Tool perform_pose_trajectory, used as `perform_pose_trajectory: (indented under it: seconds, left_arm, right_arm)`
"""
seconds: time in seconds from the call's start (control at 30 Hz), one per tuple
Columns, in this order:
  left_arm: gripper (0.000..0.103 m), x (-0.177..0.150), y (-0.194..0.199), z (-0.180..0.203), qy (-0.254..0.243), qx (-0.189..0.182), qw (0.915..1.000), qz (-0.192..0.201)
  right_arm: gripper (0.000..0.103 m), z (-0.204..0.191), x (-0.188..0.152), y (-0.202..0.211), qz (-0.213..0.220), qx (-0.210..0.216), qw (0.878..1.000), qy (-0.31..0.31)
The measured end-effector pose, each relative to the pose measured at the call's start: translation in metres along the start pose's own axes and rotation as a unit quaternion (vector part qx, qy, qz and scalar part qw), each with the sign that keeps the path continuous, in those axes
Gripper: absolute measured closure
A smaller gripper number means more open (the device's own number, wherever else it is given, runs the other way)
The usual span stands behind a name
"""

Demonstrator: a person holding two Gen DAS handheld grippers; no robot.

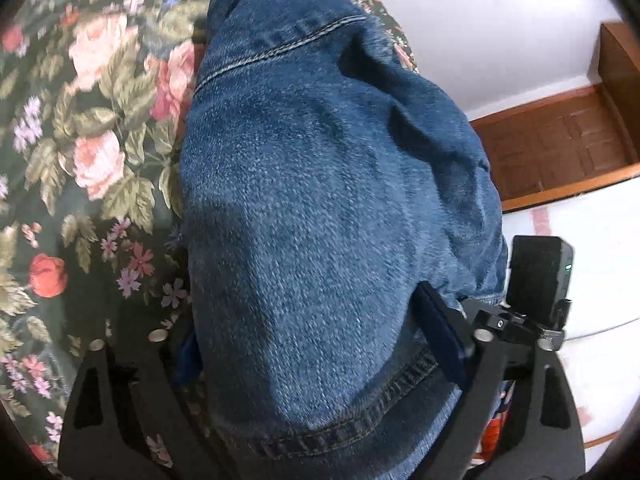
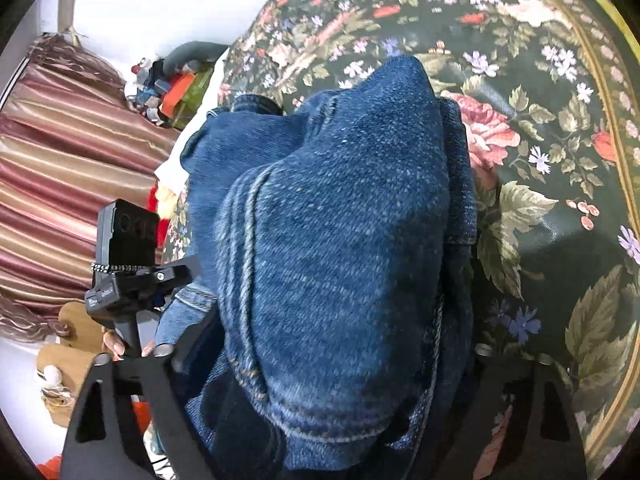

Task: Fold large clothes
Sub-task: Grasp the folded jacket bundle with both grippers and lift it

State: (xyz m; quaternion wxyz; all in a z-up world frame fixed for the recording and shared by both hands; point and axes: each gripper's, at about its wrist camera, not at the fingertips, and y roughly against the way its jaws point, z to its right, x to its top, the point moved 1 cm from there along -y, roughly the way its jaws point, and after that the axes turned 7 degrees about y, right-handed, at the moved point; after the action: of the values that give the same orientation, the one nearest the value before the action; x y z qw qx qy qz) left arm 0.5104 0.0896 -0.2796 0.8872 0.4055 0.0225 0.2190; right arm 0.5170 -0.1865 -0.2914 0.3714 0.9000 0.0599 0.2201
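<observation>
A blue denim garment (image 1: pixel 320 200) with stitched seams hangs from my left gripper (image 1: pixel 316 364), which is shut on a hemmed edge; the cloth covers most of the fingers. In the right wrist view the same denim (image 2: pixel 340 240) is bunched over my right gripper (image 2: pixel 320 360), which is shut on a fold of it near a thick seam. The denim is lifted above a dark floral bedspread (image 1: pixel 80 160), which also shows in the right wrist view (image 2: pixel 540 160). The fingertips are hidden by cloth.
A wooden headboard (image 1: pixel 560 148) and white wall stand to the right in the left view. Striped pink curtains (image 2: pixel 60 160) and a cluttered pile of small items (image 2: pixel 168 88) lie left in the right view.
</observation>
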Motion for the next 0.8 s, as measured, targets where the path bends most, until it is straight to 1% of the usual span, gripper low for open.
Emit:
perform_pose_trajectory:
  seconds: [0.03,0.1,0.17,0.2,0.3,0.4,0.5,0.6,0.8]
  left_arm:
    - [0.021,-0.004,0.004,0.003,-0.008,0.005,0.9999,0.005]
    - [0.026,-0.007,0.008,0.013,-0.025,0.014,0.9995,0.016]
    - [0.031,-0.013,0.017,0.024,-0.042,0.015,0.9986,0.028]
    - [0.032,-0.016,0.022,0.029,-0.050,0.016,0.9981,0.033]
    - [0.036,-0.024,0.039,0.047,-0.077,0.021,0.9955,0.052]
    - [0.038,-0.032,0.061,0.066,-0.103,0.027,0.9914,0.076]
    - [0.039,-0.038,0.088,0.077,-0.118,0.026,0.9878,0.097]
    - [0.039,-0.046,0.113,0.081,-0.123,0.021,0.9858,0.113]
    - [0.039,-0.063,0.175,0.081,-0.139,0.016,0.9771,0.160]
  right_arm:
    - [0.030,-0.004,-0.001,0.002,0.002,-0.001,1.000,0.003]
    - [0.042,-0.014,-0.003,0.009,0.005,-0.005,1.000,0.009]
    - [0.047,-0.025,-0.004,0.017,0.013,-0.012,1.000,0.017]
    - [0.051,-0.031,-0.003,0.018,0.015,-0.014,1.000,0.021]
    - [0.056,-0.051,-0.004,0.028,0.021,-0.021,0.999,0.032]
    - [0.057,-0.067,-0.006,0.040,0.029,-0.021,0.999,0.034]
    - [0.058,-0.089,-0.005,0.055,0.043,-0.018,0.998,0.044]
    - [0.058,-0.116,-0.004,0.072,0.054,-0.019,0.996,0.062]
    - [0.058,-0.178,-0.003,0.089,0.077,-0.017,0.992,0.101]
